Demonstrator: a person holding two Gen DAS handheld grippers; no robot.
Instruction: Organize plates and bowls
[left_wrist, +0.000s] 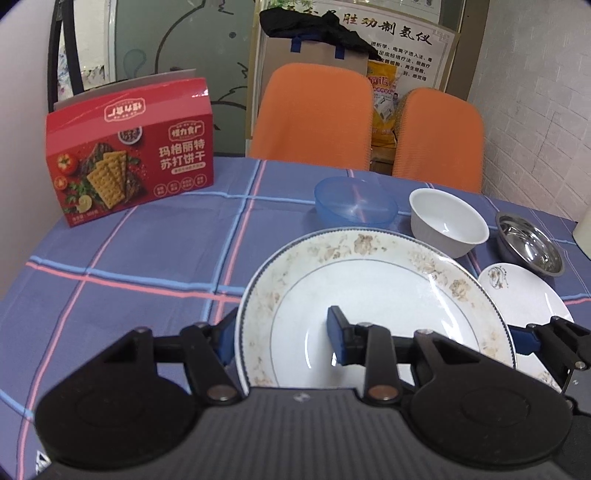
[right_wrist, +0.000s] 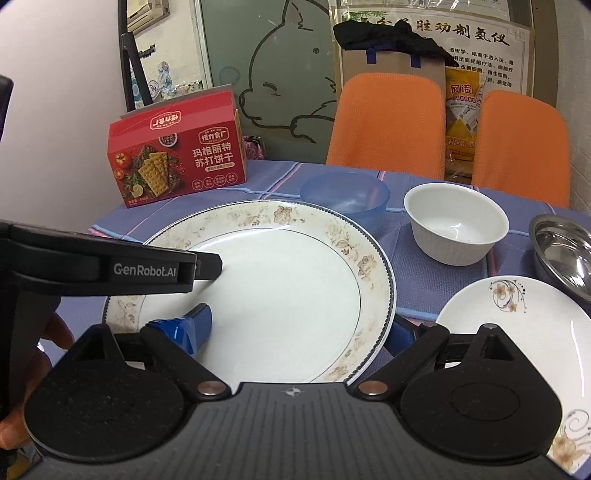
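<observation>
Both grippers straddle opposite rims of the large floral-rimmed plate (right_wrist: 280, 295), which fills the near foreground. Left gripper (left_wrist: 284, 338): one blue pad lies outside the plate's left rim, the other over the plate's well, so the jaws are spread across the rim; whether they pinch it cannot be told. Right gripper (right_wrist: 299, 332): one blue pad sits over the plate's inner surface, the other outside the right rim, jaws likewise apart around the edge; contact cannot be confirmed. Just right of the large plate lies a small white plate (right_wrist: 517, 325) with a floral sprig motif, resting on the plaid tablecloth (left_wrist: 129, 266). Behind the plates stand, from left to right, a translucent blue bowl (left_wrist: 354, 203), a white ceramic bowl (left_wrist: 447, 221) and a stainless steel bowl (left_wrist: 528, 249), each apart from its neighbours. Farther back on the left, near the table's edge, stands a red cracker box (left_wrist: 129, 155). Beyond the table are two orange chair backs (left_wrist: 310, 114), and behind them a paper bag (left_wrist: 317, 55) draped with black cloth before a printed wall poster (right_wrist: 476, 40).
</observation>
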